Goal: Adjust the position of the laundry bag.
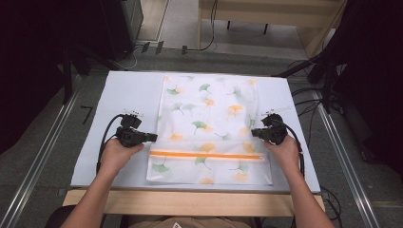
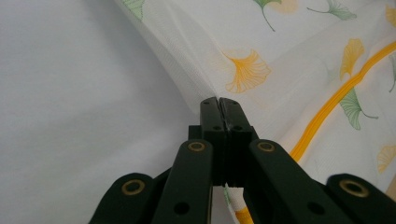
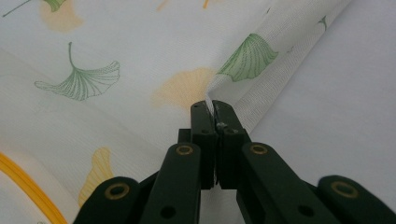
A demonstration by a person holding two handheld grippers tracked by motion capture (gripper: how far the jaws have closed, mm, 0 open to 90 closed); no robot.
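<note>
- Forearms came in from the bottom of the high view, each hand carrying a gripper to one side edge of a mesh bag (image 1: 209,128) – white, printed with green and yellow leaves, lying flat on the tabletop (image 1: 128,90).
- On the bag's left edge the left gripper (image 1: 153,137) had its jaws pressed together on a pinch of mesh; in the left gripper view (image 2: 219,105) the cloth (image 2: 196,60) rose off the tabletop toward the jaw tips.
- Opposite it, the right gripper (image 1: 254,132) was clamped the same way on the right edge; in the right gripper view (image 3: 211,109) a fold of mesh (image 3: 261,60) stood pinched between the closed jaws.
- Both grippers pointed inward at each other across the bag, so the bag lay stretched between them, neither hand nearer than the other.
- Long axis of the bag ran away from the person, from the near edge of the tabletop toward the far edge; the two grips sat just beyond the orange zipper (image 1: 205,155), which ran crosswise near the person's end.
- My reading is that the coming move – a lift or a fold – turned on both hands travelling together, since a lag on one side would skew the cloth.
- Pale grey-blue and bare around the bag, the tabletop (image 2: 70,93) gave a smooth base.
- Beyond it the room showed grey floor (image 1: 228,57), loose cables (image 1: 304,92), metal rails (image 1: 43,156) along both sides and dark equipment at the edges.
</note>
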